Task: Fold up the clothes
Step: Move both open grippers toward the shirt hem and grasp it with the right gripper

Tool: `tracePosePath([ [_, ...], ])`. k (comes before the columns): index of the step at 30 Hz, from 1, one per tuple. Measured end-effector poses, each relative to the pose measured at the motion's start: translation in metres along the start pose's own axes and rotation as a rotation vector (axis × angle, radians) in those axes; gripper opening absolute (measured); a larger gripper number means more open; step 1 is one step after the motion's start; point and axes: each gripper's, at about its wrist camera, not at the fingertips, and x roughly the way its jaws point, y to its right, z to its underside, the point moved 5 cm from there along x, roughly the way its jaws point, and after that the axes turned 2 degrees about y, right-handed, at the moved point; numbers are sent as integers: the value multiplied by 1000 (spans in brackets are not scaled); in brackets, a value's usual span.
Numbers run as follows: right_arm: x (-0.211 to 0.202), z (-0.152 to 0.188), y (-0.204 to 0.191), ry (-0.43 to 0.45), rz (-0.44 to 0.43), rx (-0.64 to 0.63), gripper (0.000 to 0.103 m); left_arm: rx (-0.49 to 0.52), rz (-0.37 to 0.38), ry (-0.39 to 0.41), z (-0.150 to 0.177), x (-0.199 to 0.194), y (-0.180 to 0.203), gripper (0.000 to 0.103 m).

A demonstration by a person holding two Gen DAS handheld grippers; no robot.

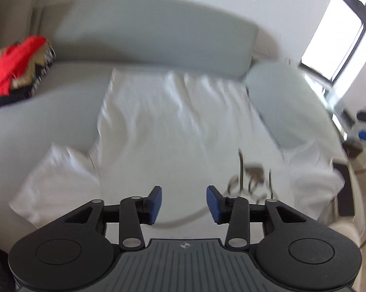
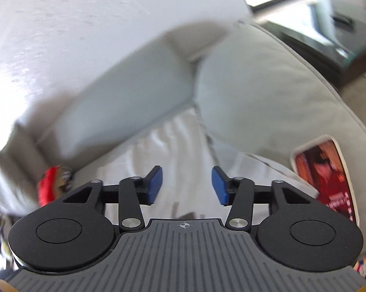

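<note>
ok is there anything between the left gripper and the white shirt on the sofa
Nothing visible. The left gripper hangs open directly over the white shirt, which lies spread on the sofa seat; the clothes pile sits off to the side.

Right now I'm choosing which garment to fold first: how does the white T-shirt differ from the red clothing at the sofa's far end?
The white T-shirt lies spread flat across the seat, sleeves out; the red clothing is bunched in a heap with other garments. The T-shirt sits directly ahead of the open left gripper; the red clothing sits off at the left edge. The T-shirt has a dark print near the collar; the red clothing looks plain. Both rest on the grey sofa.
</note>
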Motion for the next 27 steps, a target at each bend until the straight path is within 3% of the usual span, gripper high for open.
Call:
tracePosePath([
  [5,16,-36,-41,9,-56,-105,62,-26,-53,152,-75,-14,-33,50],
  [8,58,-56,-50,-2,-52,-153,75,-26,-93,204,-113,1,-52,53],
  [10,97,-65,-47,-30,-43,-140,78,-54,-93,202,-129,27,-69,54],
  [13,171,-68,-28,-96,-22,-101,74,-113,-122,175,-142,81,-101,50],
  [16,244,-65,-3,-160,40,-64,63,-134,-149,137,-144,140,-125,43],
  [20,301,-71,23,-163,80,-52,51,-122,-197,86,-145,211,-151,42],
  [22,329,-74,36,-164,99,-47,50,-109,-213,88,-147,236,-161,42],
  [26,385,-81,62,-165,138,-36,50,-131,-194,86,-157,273,-177,45],
  [27,393,-84,65,-166,131,-31,45,-142,-186,86,-159,280,-179,45],
])
